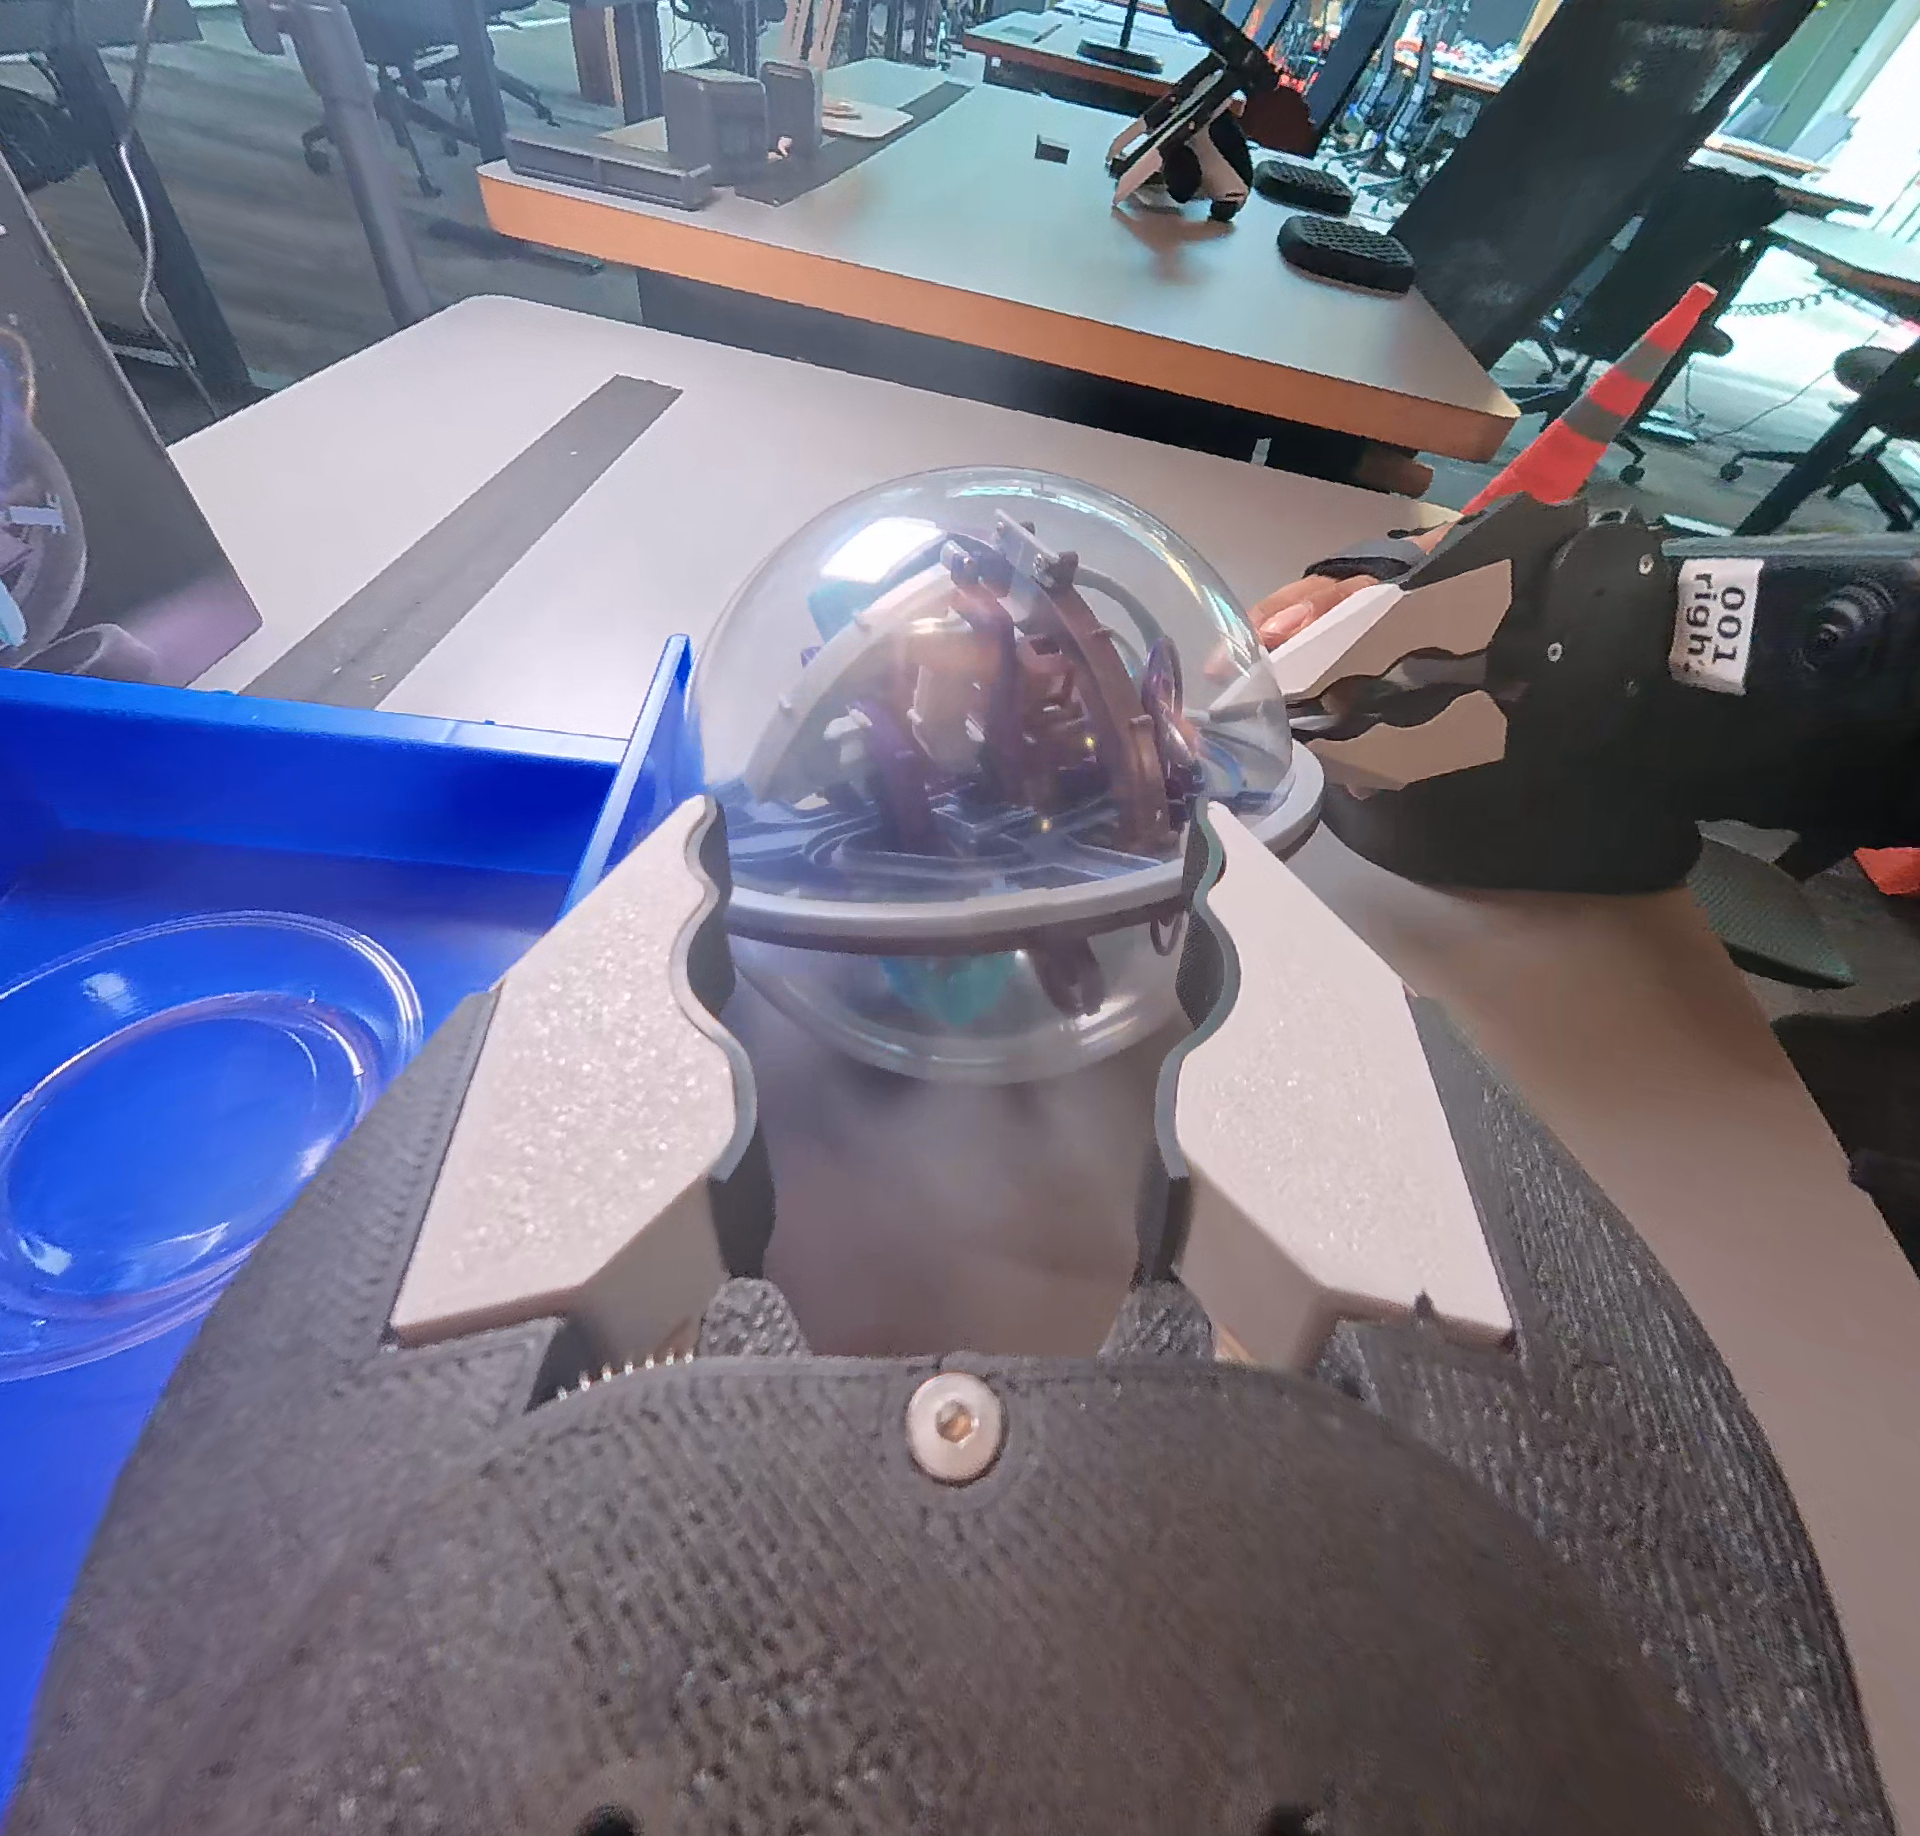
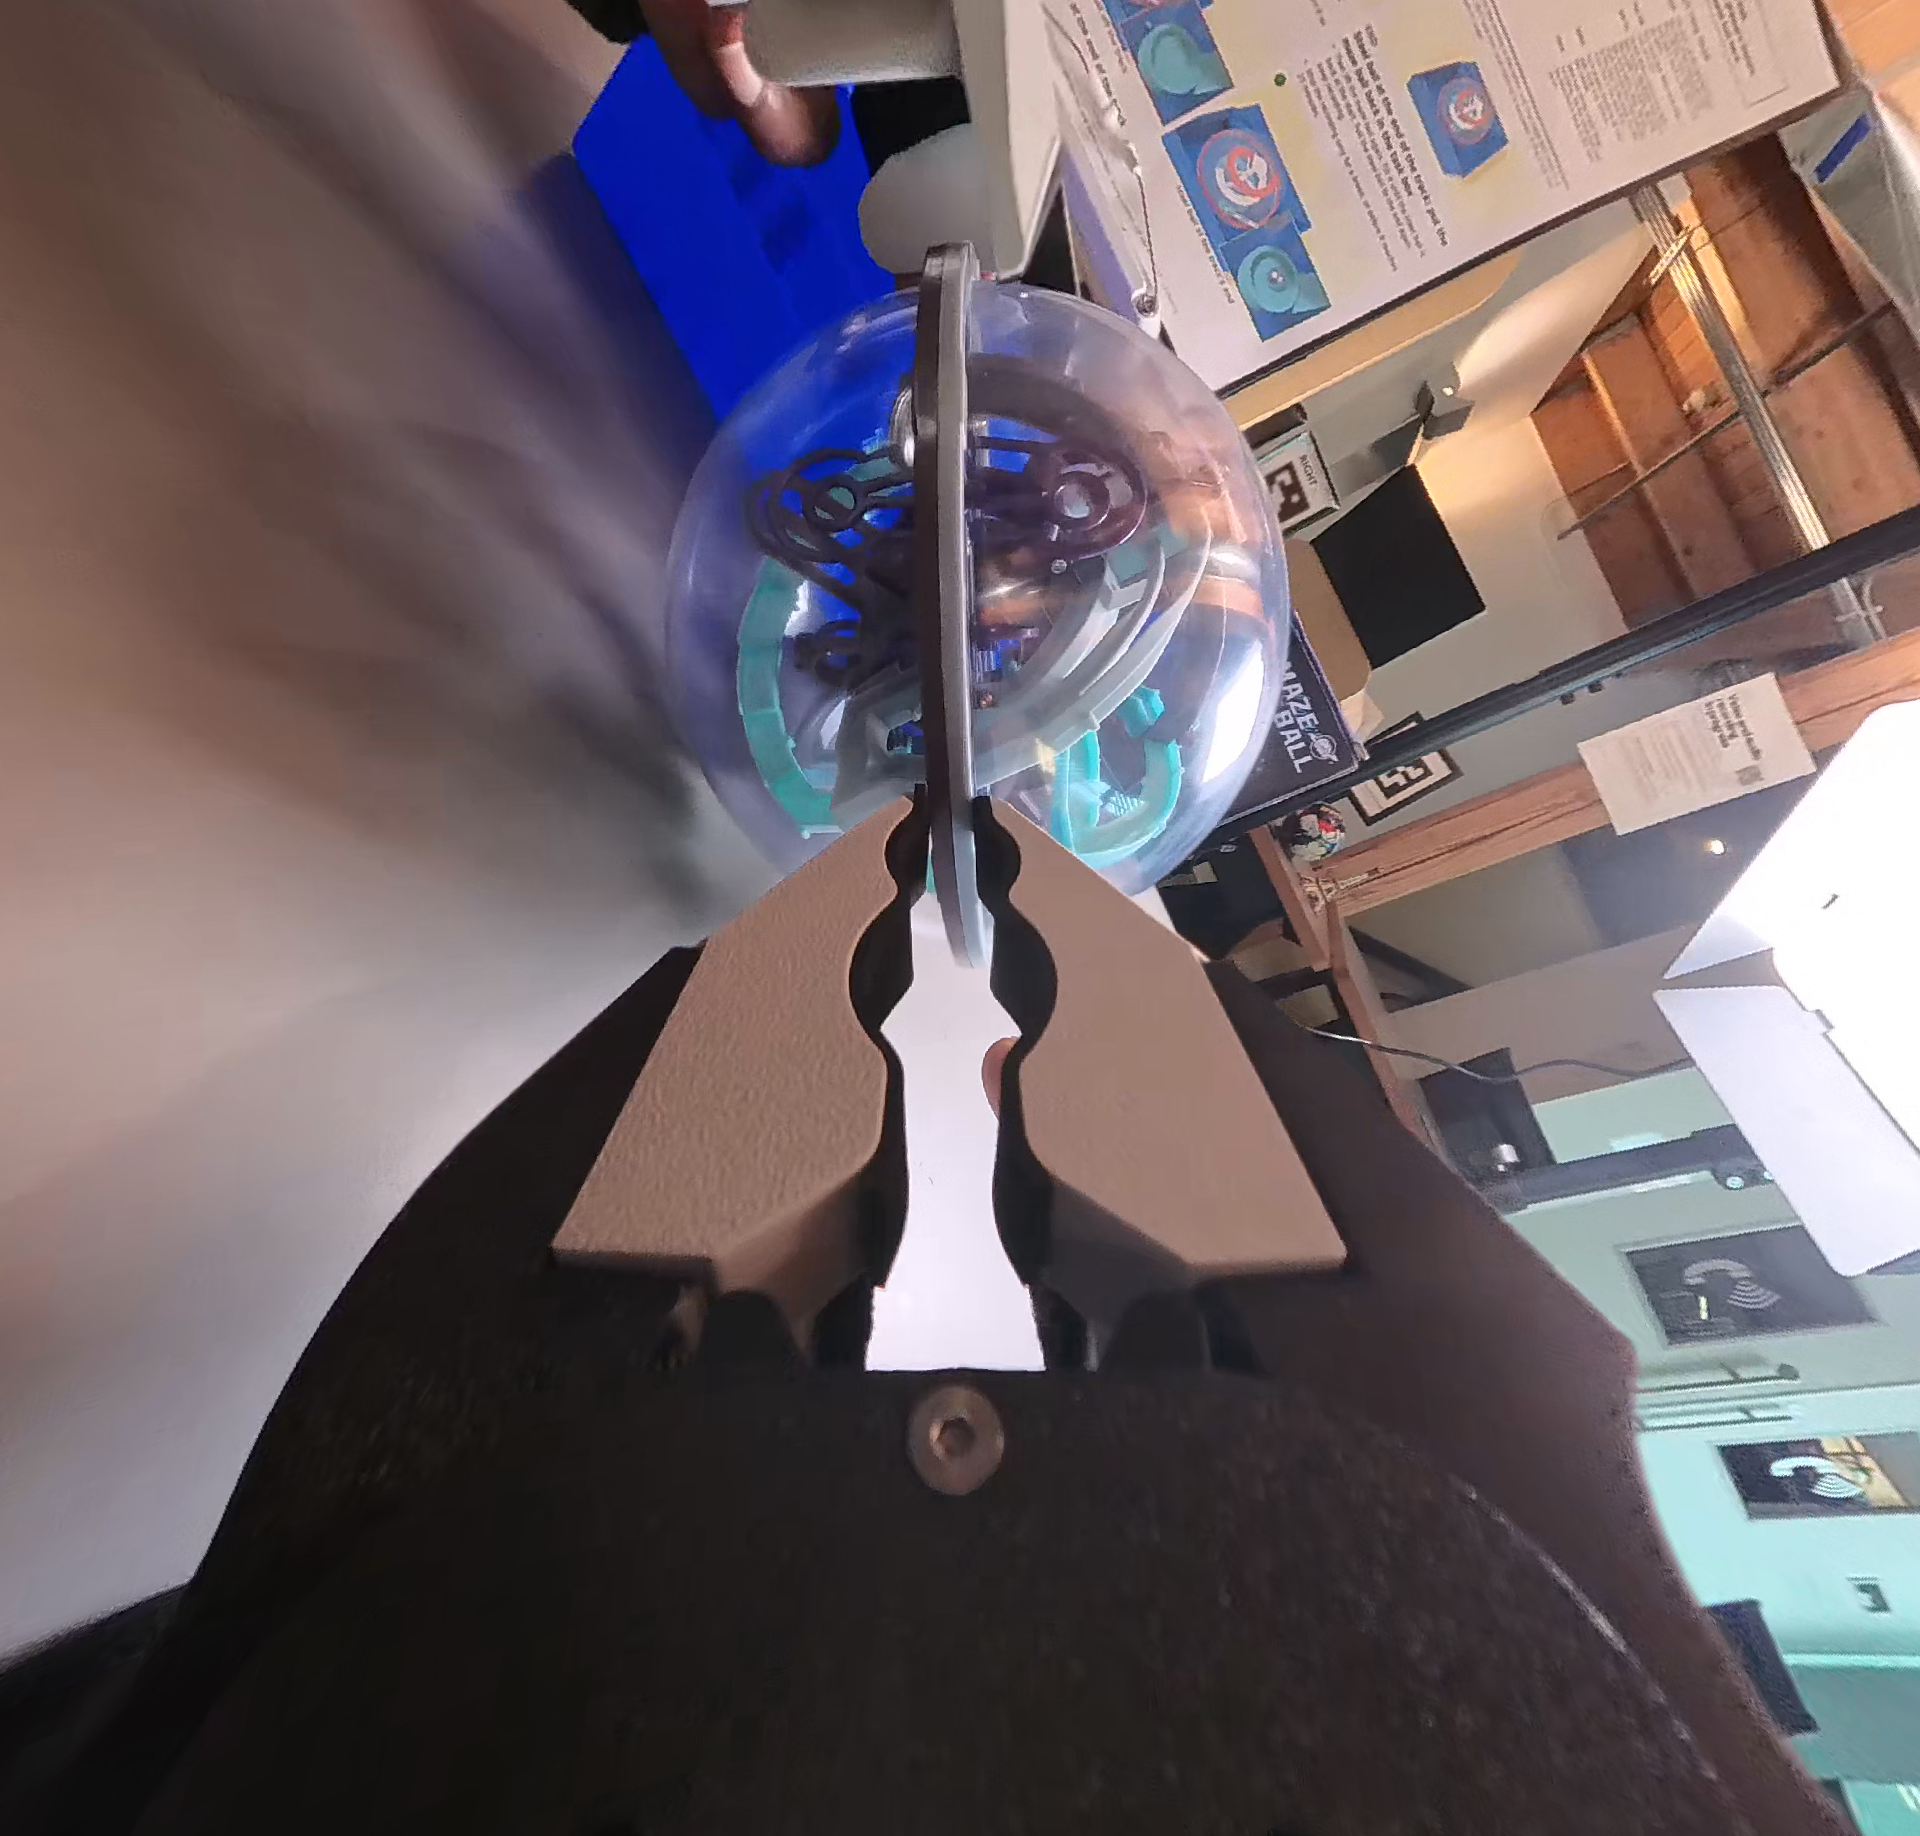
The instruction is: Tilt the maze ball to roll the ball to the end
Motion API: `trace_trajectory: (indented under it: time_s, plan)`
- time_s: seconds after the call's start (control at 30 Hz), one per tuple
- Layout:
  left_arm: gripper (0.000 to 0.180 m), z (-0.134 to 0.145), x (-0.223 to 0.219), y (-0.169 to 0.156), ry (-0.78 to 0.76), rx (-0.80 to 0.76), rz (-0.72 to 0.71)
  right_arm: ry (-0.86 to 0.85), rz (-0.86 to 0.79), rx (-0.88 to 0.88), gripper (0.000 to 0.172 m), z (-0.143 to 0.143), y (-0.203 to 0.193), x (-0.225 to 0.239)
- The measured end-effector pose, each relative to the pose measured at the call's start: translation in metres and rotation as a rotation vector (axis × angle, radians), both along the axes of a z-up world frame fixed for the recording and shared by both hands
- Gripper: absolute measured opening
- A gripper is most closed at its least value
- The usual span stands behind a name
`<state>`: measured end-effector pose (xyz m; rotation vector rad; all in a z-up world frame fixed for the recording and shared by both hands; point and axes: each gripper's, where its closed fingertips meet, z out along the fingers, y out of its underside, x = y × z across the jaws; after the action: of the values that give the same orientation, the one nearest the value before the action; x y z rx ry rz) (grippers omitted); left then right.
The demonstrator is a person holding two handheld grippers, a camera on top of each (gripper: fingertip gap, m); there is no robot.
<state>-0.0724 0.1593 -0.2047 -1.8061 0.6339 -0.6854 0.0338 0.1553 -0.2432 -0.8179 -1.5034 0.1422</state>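
Left wrist view is filled at the bottom by the left gripper (image 1: 961, 872), whose spread fingers (image 1: 613, 1038) flank the maze ball (image 1: 987, 747) at centre frame; whether their pads press on it cannot be told. A grey table (image 1: 1039, 456) lies beneath, and a blue bin (image 1: 312, 820) with a clear dish (image 1: 187, 1090) is seen at the left edge. At the right edge, the right gripper (image 1: 1299, 716) is pinched onto the sphere's grey equatorial rim (image 2: 951, 643). The small steel ball (image 2: 906, 422) is seen beside the rim in the upper middle of the right wrist view. Rolling is judged unfinished; the track's end cannot be identified.
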Motion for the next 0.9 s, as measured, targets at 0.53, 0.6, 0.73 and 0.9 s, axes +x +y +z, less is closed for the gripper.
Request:
trace_trajectory:
  time_s: [0.53, 0.6, 0.73, 0.9]
  plan:
    - [0.069, 0.008, 0.0, -0.003, -0.04, 0.025, -0.017, 0.081, 0.037, -0.253, 0.006, 0.007, -0.009, -0.002]
    - [0.069, 0.008, 0.0, -0.003, -0.039, 0.026, -0.016, 0.084, 0.039, -0.27, 0.006, 0.007, -0.009, -0.002]
    - [0.068, 0.01, 0.0, -0.003, -0.049, 0.032, -0.01, 0.1, 0.051, -0.322, 0.006, 0.009, -0.011, -0.002]
    - [0.067, 0.015, 0.001, -0.002, -0.06, 0.044, -0.006, 0.123, 0.067, -0.388, 0.006, 0.012, -0.013, -0.002]
